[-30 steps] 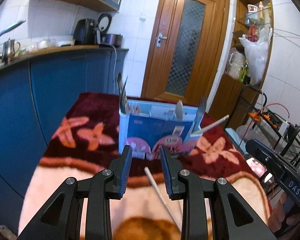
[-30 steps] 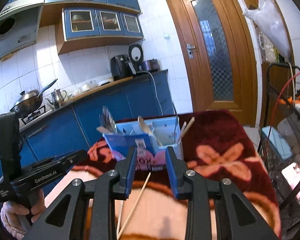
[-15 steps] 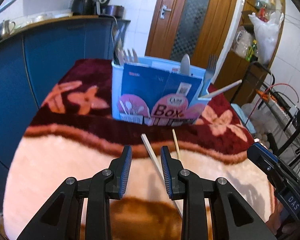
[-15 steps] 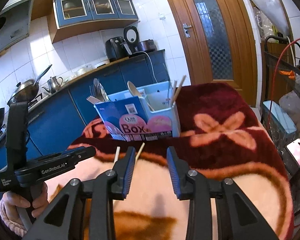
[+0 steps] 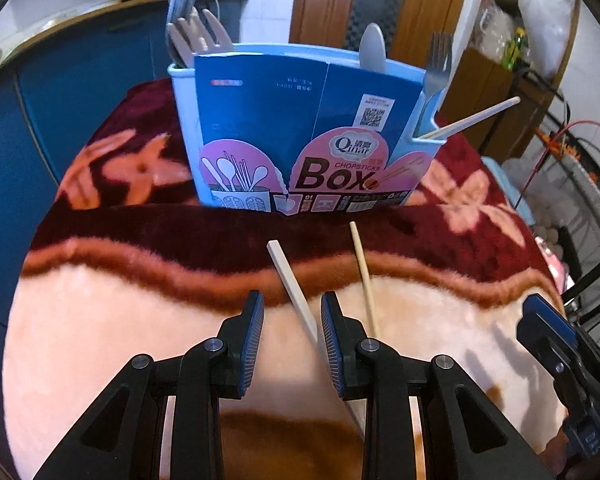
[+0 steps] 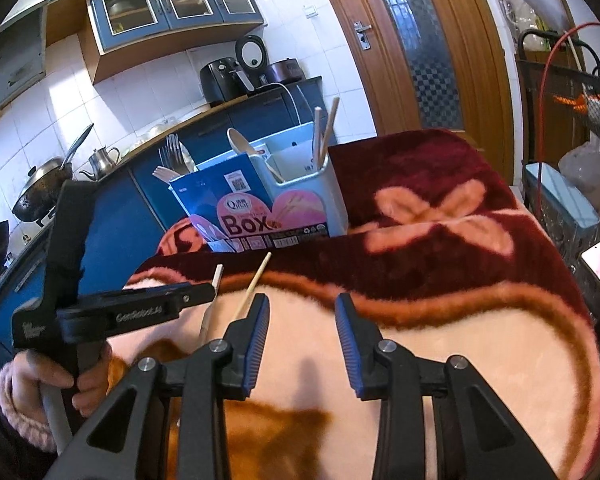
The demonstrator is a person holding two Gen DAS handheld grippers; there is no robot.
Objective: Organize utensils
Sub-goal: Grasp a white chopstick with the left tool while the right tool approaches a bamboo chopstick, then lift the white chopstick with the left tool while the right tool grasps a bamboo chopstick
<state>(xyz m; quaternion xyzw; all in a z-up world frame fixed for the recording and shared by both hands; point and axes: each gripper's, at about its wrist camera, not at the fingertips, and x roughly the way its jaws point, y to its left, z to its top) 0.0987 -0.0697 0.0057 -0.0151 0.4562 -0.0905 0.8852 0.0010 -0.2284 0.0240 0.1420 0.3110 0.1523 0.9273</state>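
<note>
Chopsticks lie loose on plush blanket; our left tongs and right tongs, both apart, may nudge one aside.

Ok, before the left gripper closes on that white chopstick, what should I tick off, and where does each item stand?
1. Left gripper jaws apart: ok.
2. White chopstick between the left jaws: ok, though it lies slanted and close to the right pad.
3. Pads touching it: cannot tell.
4. Bamboo chopstick outside the left jaws: ok, it lies apart to the right.
5. Right gripper empty: ok; its jaws have just been opening, nothing between them.
6. Chopsticks box upright on the blanket: ok.
</note>
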